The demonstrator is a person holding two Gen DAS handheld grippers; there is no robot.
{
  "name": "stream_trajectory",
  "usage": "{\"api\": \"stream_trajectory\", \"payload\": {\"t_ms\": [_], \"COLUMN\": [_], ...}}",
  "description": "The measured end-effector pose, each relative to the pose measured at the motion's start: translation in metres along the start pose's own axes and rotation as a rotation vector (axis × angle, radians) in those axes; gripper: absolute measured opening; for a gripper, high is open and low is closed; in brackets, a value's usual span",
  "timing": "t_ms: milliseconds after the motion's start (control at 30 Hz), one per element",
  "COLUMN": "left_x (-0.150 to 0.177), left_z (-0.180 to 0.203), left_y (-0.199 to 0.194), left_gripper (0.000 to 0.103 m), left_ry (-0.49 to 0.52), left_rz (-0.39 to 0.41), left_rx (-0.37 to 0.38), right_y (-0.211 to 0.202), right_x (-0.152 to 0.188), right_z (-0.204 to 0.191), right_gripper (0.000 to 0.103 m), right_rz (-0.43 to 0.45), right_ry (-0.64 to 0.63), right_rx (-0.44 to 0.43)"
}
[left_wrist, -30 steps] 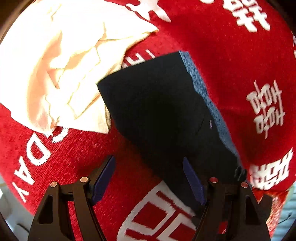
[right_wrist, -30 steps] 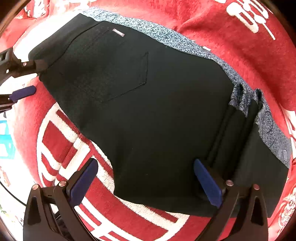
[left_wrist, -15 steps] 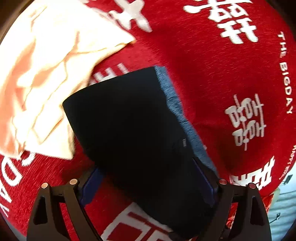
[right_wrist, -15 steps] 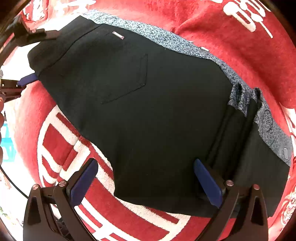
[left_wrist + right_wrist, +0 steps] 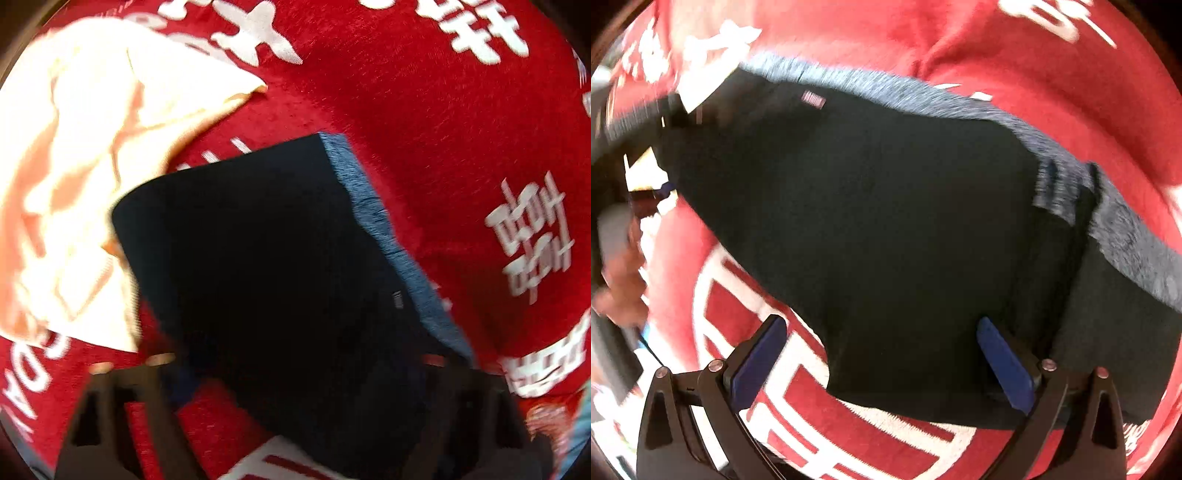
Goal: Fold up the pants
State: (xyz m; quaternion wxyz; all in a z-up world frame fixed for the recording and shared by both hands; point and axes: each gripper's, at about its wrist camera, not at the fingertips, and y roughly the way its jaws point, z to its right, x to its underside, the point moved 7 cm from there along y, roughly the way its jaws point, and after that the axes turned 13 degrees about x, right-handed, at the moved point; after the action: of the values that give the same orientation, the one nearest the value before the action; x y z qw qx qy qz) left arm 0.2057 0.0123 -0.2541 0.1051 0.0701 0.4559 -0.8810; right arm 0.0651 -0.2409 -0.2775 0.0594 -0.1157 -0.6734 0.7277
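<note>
I had the black pants (image 5: 905,229) lying flat on the red plush blanket (image 5: 424,110), its pile woven with thick white characters. The cloth looked smooth and matte, edged by a speckled blue-grey waistband (image 5: 960,99). My left gripper (image 5: 299,369) was closing with the pants' folded corner between its jaws; blur hid whether the pads pressed yet. My right gripper (image 5: 879,354) stood wide apart over the pants' lower edge, its blue pads clear of the fabric. A crumpled cream cloth (image 5: 74,184) lay beside the pants' corner.
</note>
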Motion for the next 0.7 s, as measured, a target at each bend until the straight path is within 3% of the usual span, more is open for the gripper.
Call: {"api": "stream_trajectory", "payload": {"t_ms": [67,167,367,533,700], "left_x": [0.001,0.005,0.033,0.052,0.057], "left_z": [0.002,0.022,0.079,0.107,0.120], "left_y": [-0.002,-0.011,-0.019,-0.011,0.001], "left_gripper": [0.035,0.032,0.032,0.032,0.032], "left_ry": [0.065,0.225,0.579,0.735,0.771], "left_rz": [-0.019,-0.007,0.047,0.060,0.072], "left_rx": [-0.050,-0.116,-0.251,-0.303,-0.328], "right_y": [-0.012,-0.032,-0.079,-0.104,-0.099], "right_x": [-0.007,-0.020,-0.076,-0.134,-0.168], "right_z": [0.014,0.034,0.035,-0.023,-0.107], "right_gripper": [0.103,0.103,0.103,0.103,0.103], "right_rz": [0.014,0.027,0.055,-0.009,-0.083], "right_ry": [0.058,0.116,0.153,0.010,-0.246], "right_rx": [-0.032,-0.054,-0.230,-0.361,-0.300]}}
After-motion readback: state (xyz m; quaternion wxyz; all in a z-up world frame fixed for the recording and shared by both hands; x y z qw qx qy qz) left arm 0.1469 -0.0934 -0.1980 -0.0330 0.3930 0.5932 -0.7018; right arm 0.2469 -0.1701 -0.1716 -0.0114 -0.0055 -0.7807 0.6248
